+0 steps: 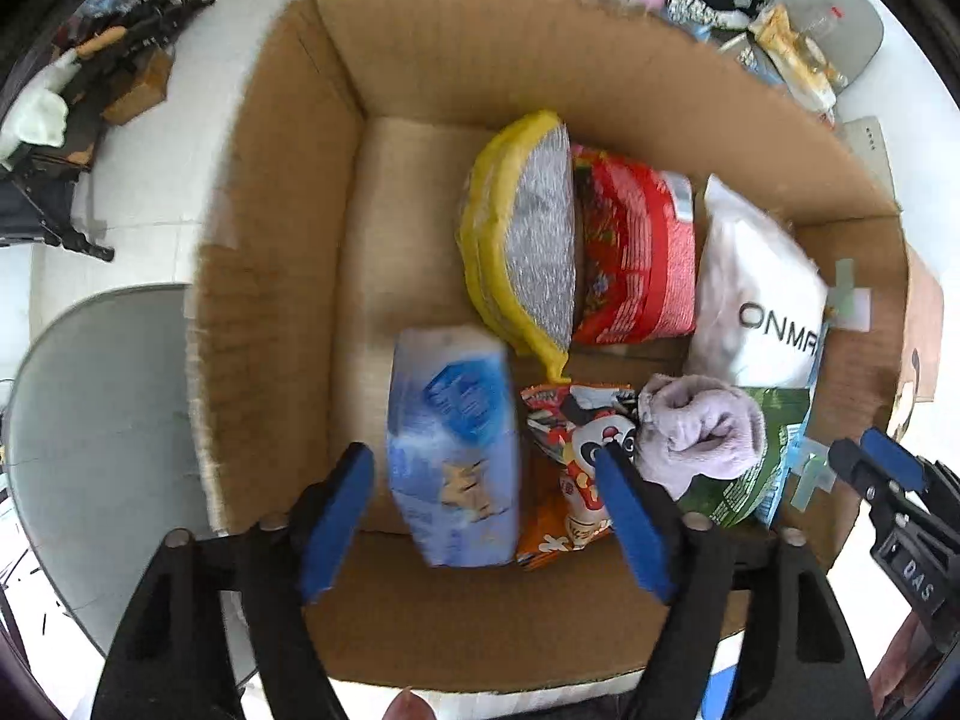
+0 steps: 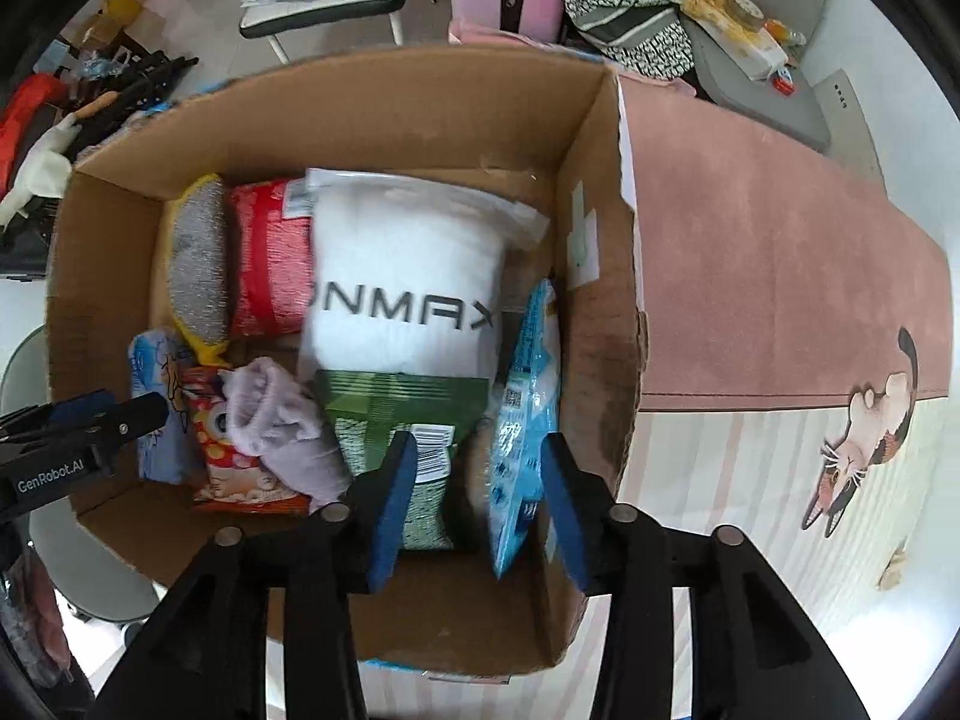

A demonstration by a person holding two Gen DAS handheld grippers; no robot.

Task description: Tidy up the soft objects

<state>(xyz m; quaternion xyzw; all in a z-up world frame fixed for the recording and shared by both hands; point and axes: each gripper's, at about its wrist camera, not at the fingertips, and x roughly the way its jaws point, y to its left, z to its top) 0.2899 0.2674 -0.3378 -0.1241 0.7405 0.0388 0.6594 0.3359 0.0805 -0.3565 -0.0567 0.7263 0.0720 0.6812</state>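
While both your left gripper (image 1: 486, 516) and right gripper (image 2: 477, 510) hang spread and empty over the brown cardboard box (image 1: 270, 240), the upright pale-blue tissue pack (image 1: 453, 444) could topple — nudge the lilac rolled sock (image 1: 696, 432) and the packets behind shift.

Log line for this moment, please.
left gripper: open, over tissue pack | right gripper: open, over blue packet | cardboard box: packed

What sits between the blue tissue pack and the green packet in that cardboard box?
An orange panda-print snack bag and a bundled lilac fuzzy sock lie between the blue tissue pack and the green packet; the left wrist view shows it best.
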